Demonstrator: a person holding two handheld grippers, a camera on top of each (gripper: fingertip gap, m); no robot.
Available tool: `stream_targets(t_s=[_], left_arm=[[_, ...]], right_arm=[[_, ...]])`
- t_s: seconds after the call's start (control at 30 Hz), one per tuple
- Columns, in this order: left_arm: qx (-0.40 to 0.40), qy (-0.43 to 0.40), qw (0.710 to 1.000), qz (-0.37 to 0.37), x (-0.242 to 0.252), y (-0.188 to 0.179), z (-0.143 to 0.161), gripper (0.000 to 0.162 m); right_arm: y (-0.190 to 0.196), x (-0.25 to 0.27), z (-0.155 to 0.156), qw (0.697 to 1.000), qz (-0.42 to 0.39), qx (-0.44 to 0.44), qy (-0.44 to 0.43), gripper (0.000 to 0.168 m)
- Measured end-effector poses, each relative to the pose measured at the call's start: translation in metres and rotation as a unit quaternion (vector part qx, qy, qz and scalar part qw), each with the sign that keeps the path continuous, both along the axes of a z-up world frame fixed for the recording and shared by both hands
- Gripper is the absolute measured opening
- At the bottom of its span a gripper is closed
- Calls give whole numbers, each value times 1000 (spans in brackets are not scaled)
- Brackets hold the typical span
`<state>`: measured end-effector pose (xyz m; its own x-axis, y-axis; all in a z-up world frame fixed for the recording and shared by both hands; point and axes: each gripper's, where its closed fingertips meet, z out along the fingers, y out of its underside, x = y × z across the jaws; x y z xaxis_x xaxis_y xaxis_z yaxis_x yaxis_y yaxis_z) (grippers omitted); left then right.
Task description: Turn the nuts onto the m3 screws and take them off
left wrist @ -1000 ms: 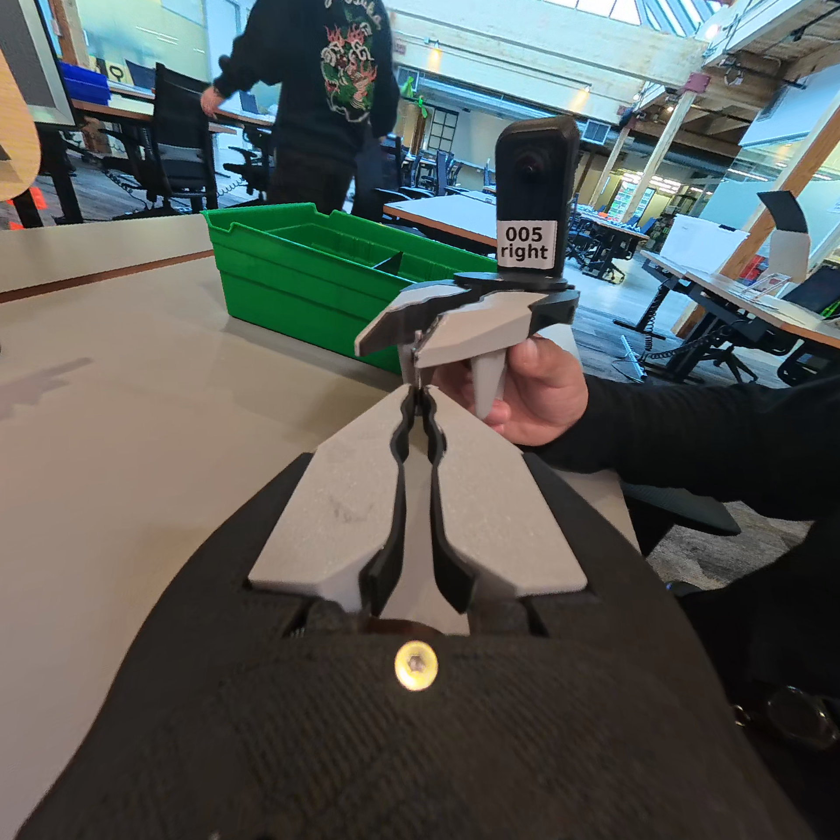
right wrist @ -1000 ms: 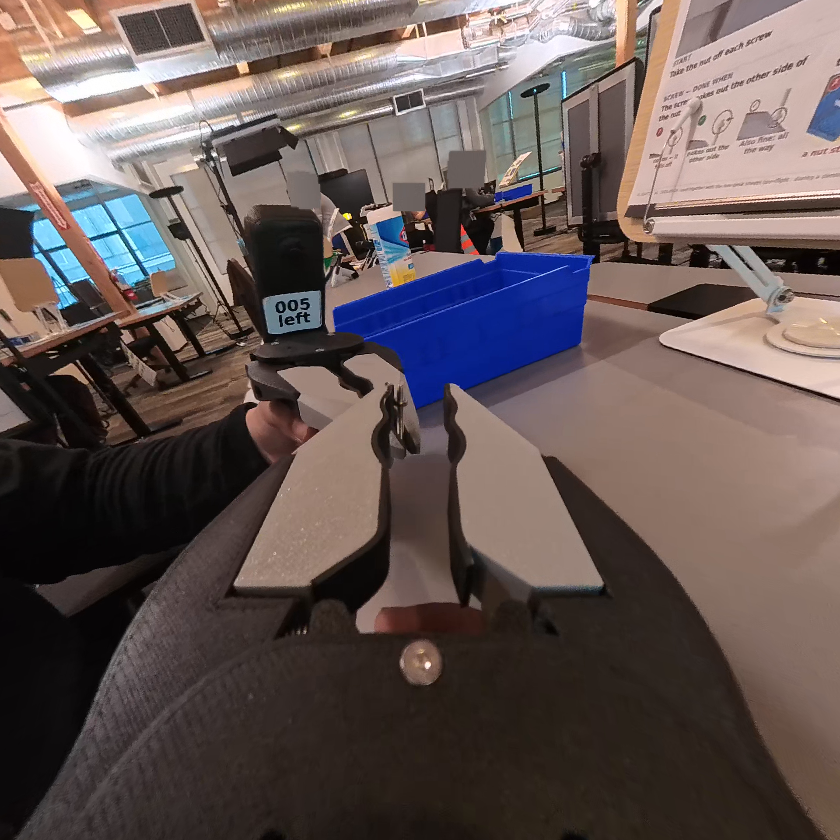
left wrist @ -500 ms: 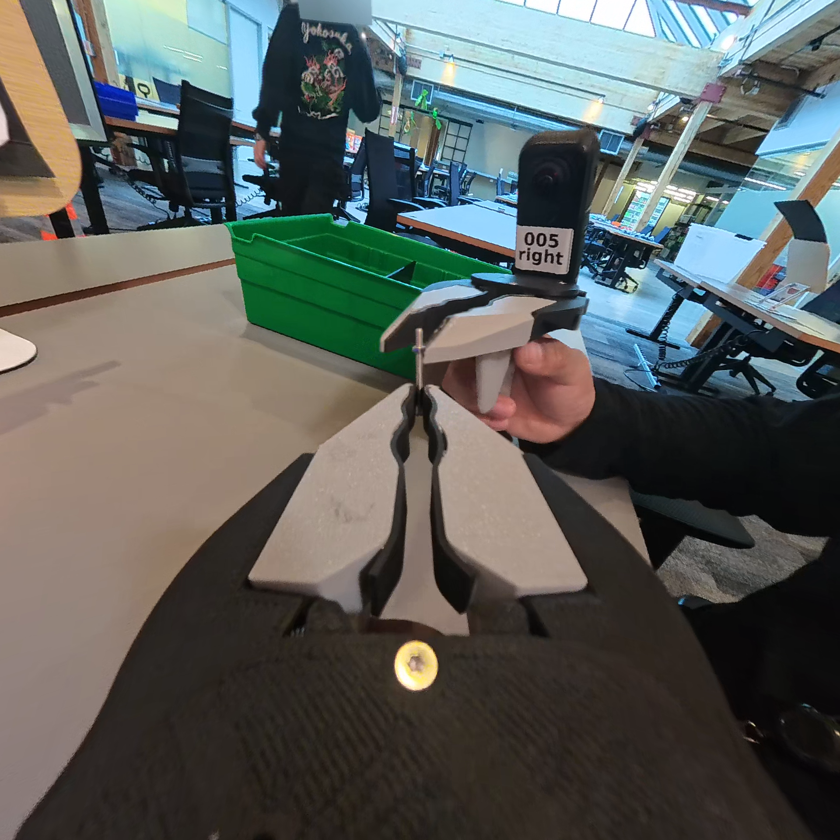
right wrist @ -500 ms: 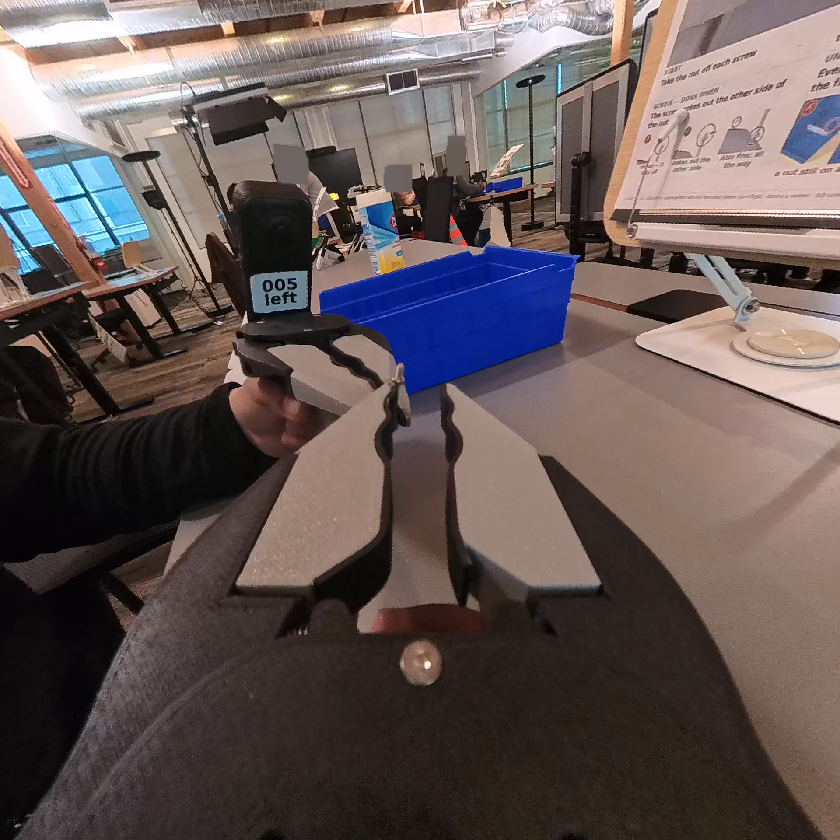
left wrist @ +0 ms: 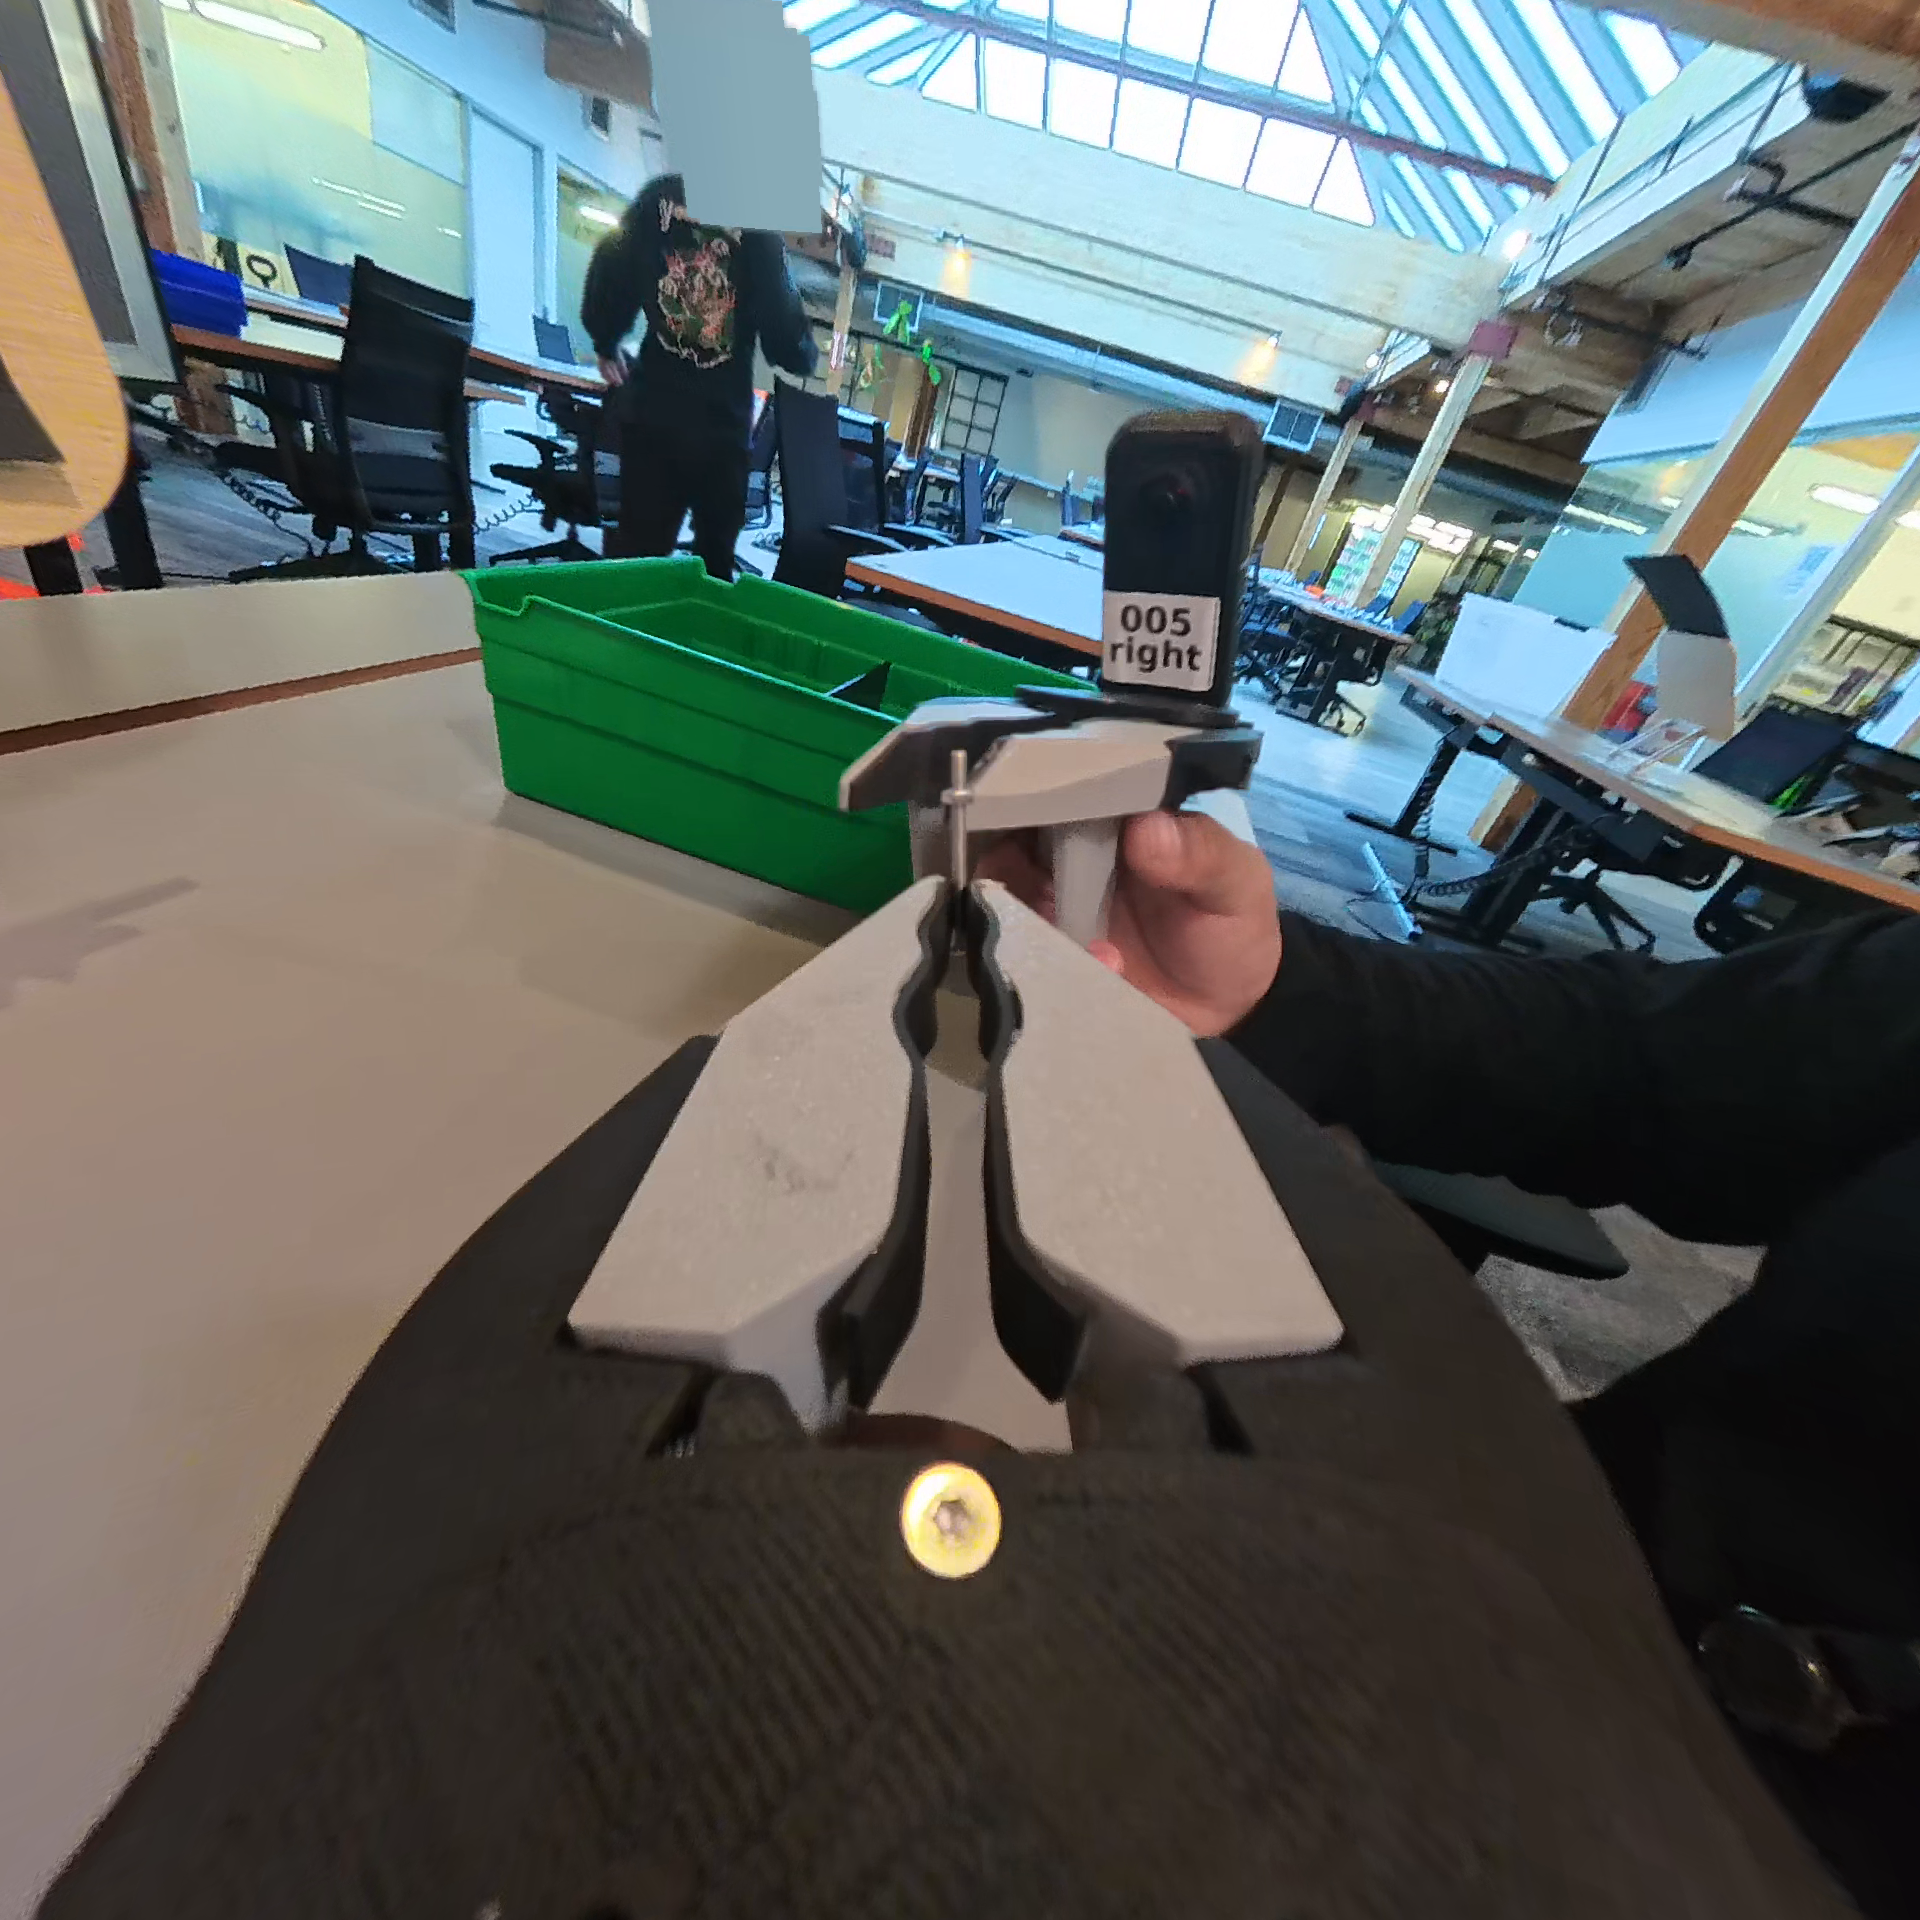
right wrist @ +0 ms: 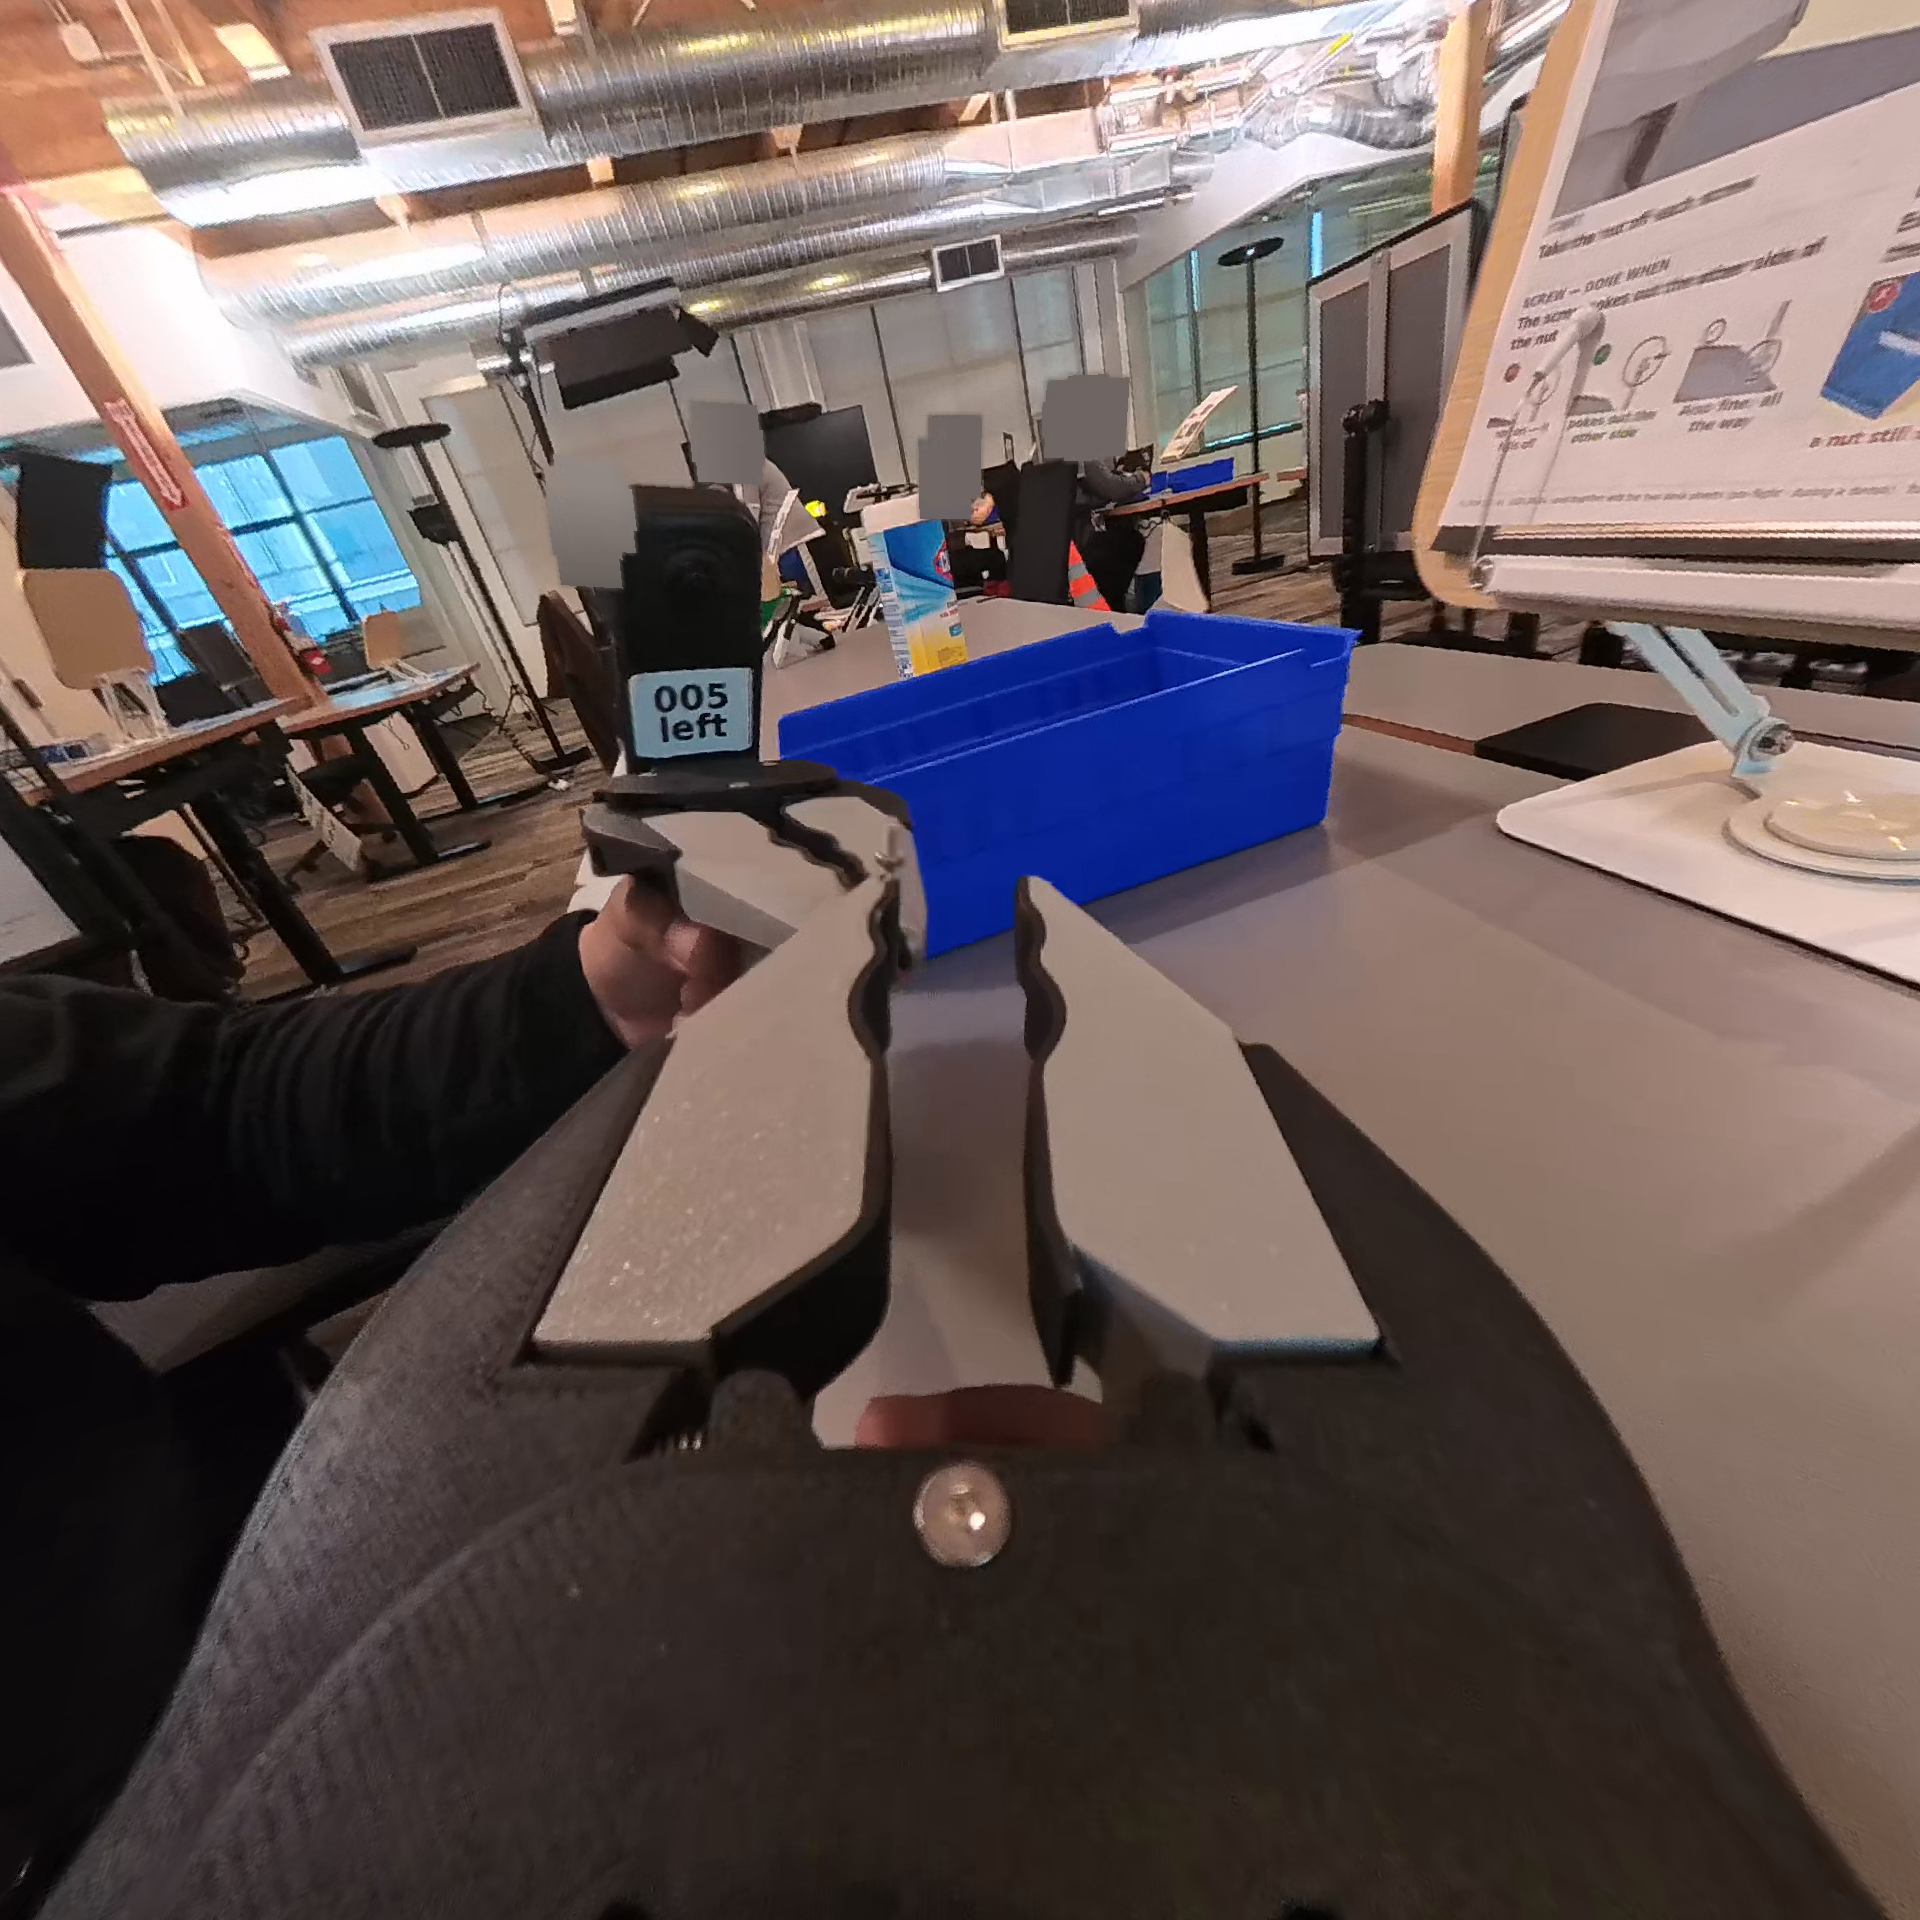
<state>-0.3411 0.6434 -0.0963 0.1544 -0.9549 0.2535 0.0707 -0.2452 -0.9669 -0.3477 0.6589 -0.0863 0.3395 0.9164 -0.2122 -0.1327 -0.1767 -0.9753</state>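
- Left wrist view: the left tool [left wrist: 961, 914] is clenched on the lower end of an M3 screw [left wrist: 958, 831], which stands upright out of the fingertips; a nut [left wrist: 958, 797] sits on the shaft near its upper end.
- The right tool [left wrist: 914, 764] hangs just behind and above the screw, held in a hand [left wrist: 1184, 914]. A second ago its fingers covered the screw top; now the whole shaft and nut show clear of them, so it has backed off.
- Right wrist view: the right tool [right wrist: 961, 914] is released, with a plain gap between its fingers and nothing in it. The left tool [right wrist: 883, 883] sits just beside its left finger, and the screw tip [right wrist: 888, 847] is only just visible.
- The gap was narrower a second ago, so it has opened.
- Judgement: this looks like a re-grip between turns. The nut remains on the thread, so neither the on step nor the off step is finished. Which way it is travelling I cannot tell.
- Next move likely calls for closing on the nut again squarely; a skewed pinch could tilt the slim screw in the left tool.
- Surroundings: a green bin [left wrist: 665, 727] rests on the table [left wrist: 260, 987] beyond the left tool, with a blue bin [right wrist: 1091, 748] on the other side.
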Motion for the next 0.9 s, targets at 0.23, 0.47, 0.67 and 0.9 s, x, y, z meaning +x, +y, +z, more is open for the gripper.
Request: stream_targets(t_s=[0.23,0.47,0.67,0.9], left_arm=[[1,0,1000,-4,1,-2,0,0],[22,-3,999,-27,6,-16,5,0],[16,-21,999,-23,0,-13,11,0],[20,-6,1000,-18,4,-13,6,0]], right_arm=[[-10,-1,10,999,23,16,22,21],[-12,-4,11,999,20,29,10,26],[-3,12,17,999,-7,28,28,17],[-19,-5,19,998,30,50,23,26]])
